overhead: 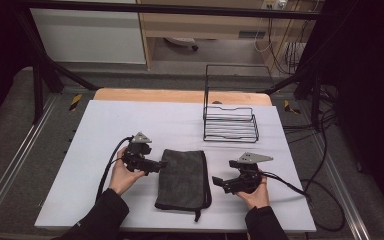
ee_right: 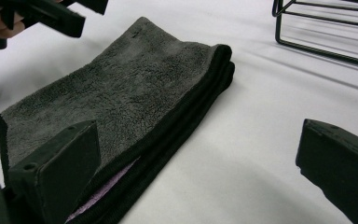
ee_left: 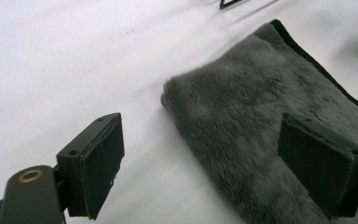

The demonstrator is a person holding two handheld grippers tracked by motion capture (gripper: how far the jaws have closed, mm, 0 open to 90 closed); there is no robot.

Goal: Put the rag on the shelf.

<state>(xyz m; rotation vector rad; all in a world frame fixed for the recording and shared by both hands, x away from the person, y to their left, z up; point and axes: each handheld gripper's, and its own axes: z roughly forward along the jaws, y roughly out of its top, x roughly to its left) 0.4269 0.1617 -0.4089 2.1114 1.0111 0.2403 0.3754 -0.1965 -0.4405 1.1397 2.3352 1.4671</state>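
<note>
Hands low on the table (overhead: pixel 105 125), one either side of a folded grey towel (overhead: pixel 184 178). Left gripper (overhead: pixel 161 164) points right, jaws wide over the towel's near corner. Right gripper (overhead: pixel 218 183) points left, jaws wide beside its edge. Wire rack (overhead: pixel 230 122) sits behind.

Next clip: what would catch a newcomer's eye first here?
Probably the folded dark grey towel lying near the front of the white table, flanked by the two hand-held grippers. The left gripper sits at the towel's left edge with its jaws open, and the right gripper faces its right edge, also open. Behind, toward the far right of the table, stands a black wire rack.
</note>
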